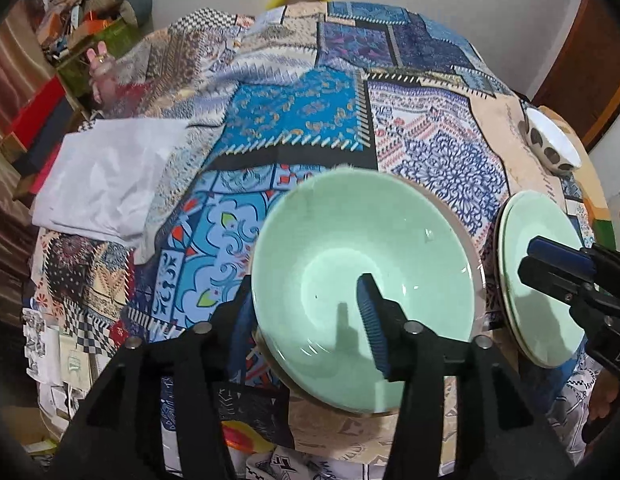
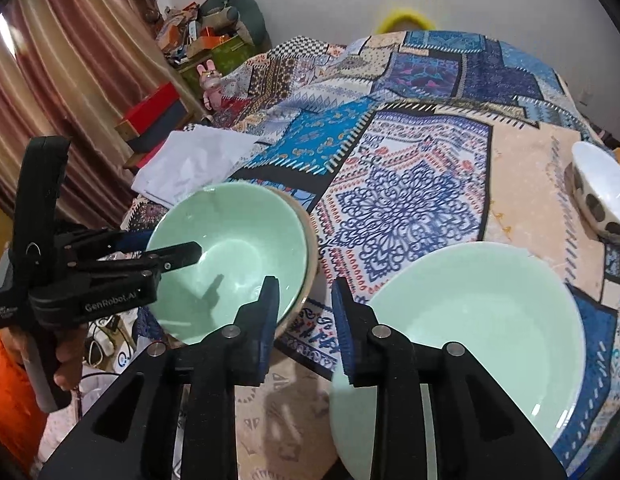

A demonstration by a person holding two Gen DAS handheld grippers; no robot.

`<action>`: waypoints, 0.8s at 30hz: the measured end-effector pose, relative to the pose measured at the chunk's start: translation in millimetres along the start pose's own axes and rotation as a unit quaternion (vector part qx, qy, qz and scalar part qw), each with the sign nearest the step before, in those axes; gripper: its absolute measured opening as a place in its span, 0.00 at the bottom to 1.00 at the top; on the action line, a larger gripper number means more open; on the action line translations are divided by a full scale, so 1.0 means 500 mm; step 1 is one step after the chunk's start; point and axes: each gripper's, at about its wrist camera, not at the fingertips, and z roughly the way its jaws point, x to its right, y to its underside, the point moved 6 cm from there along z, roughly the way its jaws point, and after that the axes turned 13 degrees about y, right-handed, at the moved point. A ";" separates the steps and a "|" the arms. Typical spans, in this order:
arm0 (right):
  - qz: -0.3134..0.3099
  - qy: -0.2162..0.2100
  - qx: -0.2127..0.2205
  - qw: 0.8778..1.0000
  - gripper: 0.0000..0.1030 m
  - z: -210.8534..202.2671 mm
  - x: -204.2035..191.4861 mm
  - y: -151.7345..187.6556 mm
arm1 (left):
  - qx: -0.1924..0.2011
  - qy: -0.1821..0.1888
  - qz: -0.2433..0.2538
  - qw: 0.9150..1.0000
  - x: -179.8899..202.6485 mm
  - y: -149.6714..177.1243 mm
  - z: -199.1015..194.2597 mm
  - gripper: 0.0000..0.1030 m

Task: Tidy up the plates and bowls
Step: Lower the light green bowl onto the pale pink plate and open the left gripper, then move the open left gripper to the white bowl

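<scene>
A mint-green bowl [image 1: 365,264] [image 2: 238,248] sits nested in a tan-rimmed bowl [image 2: 311,248] on the patchwork tablecloth. My left gripper [image 1: 306,300] [image 2: 162,250] is open astride its near-left rim, one finger inside the bowl and one outside, the inner pad well off the wall. To the right lies a stack of two mint-green plates [image 1: 545,240] [image 2: 489,320]. My right gripper [image 2: 306,296] [image 1: 549,260] hovers at the stack's left edge, slightly open with nothing between its pads.
A white bowl with dark spots [image 1: 553,140] [image 2: 601,196] stands at the far right. A folded white cloth [image 1: 106,176] [image 2: 190,164] lies at the table's left edge. Boxes and clutter [image 2: 206,44] and a curtain [image 2: 70,80] are beyond. A hand [image 2: 66,364] holds the left gripper.
</scene>
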 end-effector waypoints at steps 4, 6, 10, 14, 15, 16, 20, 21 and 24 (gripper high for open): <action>-0.006 0.017 0.025 1.000 0.36 -0.031 0.014 -0.005 | 0.021 -0.004 0.009 1.000 0.009 -0.011 -0.032 0.55; -0.007 0.024 0.038 0.999 0.39 -0.050 0.024 -0.009 | 0.034 -0.005 0.010 0.999 0.018 -0.018 -0.051 0.57; 0.005 0.032 0.063 0.997 0.50 -0.087 0.057 -0.022 | 0.069 -0.001 0.018 0.997 0.048 -0.034 -0.090 0.65; 0.016 0.049 0.083 0.995 0.52 -0.122 0.099 -0.036 | 0.105 0.005 0.033 0.994 0.094 -0.053 -0.127 0.76; 0.019 0.052 0.087 0.995 0.53 -0.128 0.109 -0.039 | 0.111 0.007 0.035 0.993 0.104 -0.057 -0.134 0.81; 0.023 0.057 0.091 0.994 0.57 -0.135 0.121 -0.043 | 0.120 0.011 0.039 0.992 0.117 -0.063 -0.141 0.84; 0.041 0.081 0.113 0.989 0.67 -0.168 0.180 -0.053 | 0.146 0.023 0.051 0.988 0.163 -0.088 -0.161 0.90; 0.045 0.088 0.116 0.988 0.67 -0.173 0.197 -0.056 | 0.152 0.026 0.056 0.986 0.178 -0.096 -0.164 0.91; 0.059 0.107 0.123 0.985 0.71 -0.185 0.243 -0.062 | 0.162 0.036 0.068 0.984 0.214 -0.118 -0.166 0.93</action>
